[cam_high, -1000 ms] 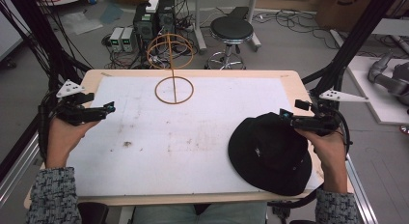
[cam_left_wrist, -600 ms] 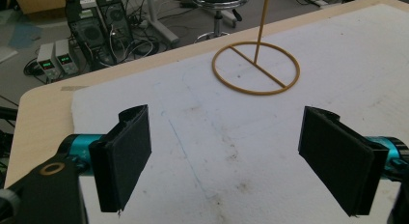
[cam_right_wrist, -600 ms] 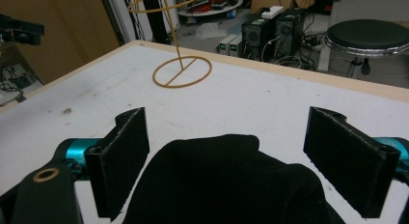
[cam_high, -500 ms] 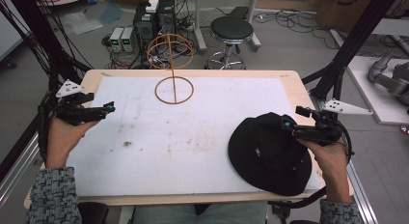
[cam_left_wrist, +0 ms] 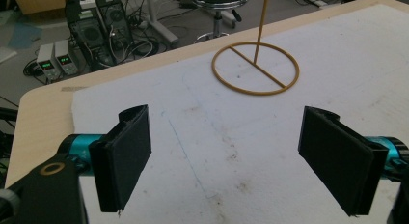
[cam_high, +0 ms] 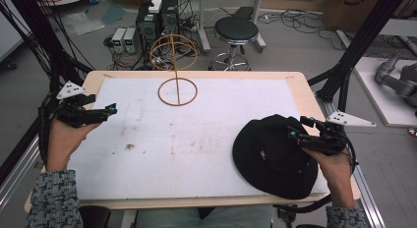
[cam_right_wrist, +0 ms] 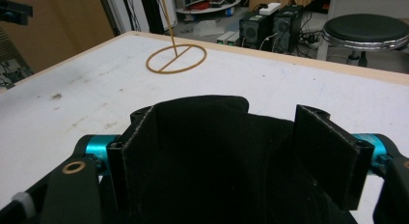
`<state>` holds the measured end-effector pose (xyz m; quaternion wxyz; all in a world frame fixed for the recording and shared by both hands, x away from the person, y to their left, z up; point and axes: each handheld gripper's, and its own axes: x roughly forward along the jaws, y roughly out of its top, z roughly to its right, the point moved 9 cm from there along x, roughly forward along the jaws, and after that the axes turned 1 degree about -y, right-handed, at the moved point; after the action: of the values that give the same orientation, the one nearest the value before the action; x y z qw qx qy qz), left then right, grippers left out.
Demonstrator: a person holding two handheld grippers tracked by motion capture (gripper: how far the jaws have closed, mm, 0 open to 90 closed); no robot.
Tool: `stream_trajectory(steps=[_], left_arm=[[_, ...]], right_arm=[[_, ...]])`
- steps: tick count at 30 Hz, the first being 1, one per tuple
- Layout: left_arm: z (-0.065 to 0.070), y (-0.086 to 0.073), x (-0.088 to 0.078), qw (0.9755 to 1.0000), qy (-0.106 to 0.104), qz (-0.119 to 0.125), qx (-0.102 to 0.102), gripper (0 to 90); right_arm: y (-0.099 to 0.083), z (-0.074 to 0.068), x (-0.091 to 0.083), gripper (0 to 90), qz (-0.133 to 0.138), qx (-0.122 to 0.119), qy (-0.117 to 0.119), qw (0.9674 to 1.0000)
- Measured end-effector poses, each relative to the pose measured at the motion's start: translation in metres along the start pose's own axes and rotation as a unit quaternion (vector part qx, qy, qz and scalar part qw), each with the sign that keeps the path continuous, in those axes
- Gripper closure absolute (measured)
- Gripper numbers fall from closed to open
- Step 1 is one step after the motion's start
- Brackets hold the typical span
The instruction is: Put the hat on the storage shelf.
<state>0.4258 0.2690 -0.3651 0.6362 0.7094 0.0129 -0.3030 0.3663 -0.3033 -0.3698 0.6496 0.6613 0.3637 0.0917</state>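
- The black hat [cam_high: 273, 156] lies on the white mat at the near right of the table [cam_high: 300, 85], its brim reaching the front edge.
- The right gripper [cam_high: 295, 134] sits over the hat's right side; in the right gripper view its jaws stand wide apart with the raised crown [cam_right_wrist: 202, 122] between them, not yet pinched.
- The left gripper [cam_high: 112, 109] hovers over the left edge of the mat, jaws spread wide and holding nothing.
- The yellow wire stand [cam_high: 177, 92] rests at the far middle, well apart from the hat; its upright rod and top rings rise above the ring base.
- The step in hand looks like grasping the hat, probably to carry it to the stand.
- To do it well: lower the jaws so the pads take a firm fold of fabric at the crown, not just the surface.
- How deep the pads sit in the cloth is hard to tell, as black lies on black.
- Close evenly, then lift straight so the brim clears the mat.
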Motion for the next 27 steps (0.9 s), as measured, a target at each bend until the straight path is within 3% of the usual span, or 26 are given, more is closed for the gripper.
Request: stream_trajectory(steps=[14, 27], left_arm=[[-0.003, 0.001, -0.003, 1.0, 0.003, 0.003, -0.001, 19.5], [-0.002, 0.0, -0.003, 1.0, 0.001, 0.002, -0.001, 19.6]], right_arm=[[-0.008, 0.005, 0.005, 35.0, -0.01, -0.007, -0.012, 0.9999], [-0.011, 0.006, 0.007, 50.8, -0.017, -0.012, -0.023, 0.9995]])
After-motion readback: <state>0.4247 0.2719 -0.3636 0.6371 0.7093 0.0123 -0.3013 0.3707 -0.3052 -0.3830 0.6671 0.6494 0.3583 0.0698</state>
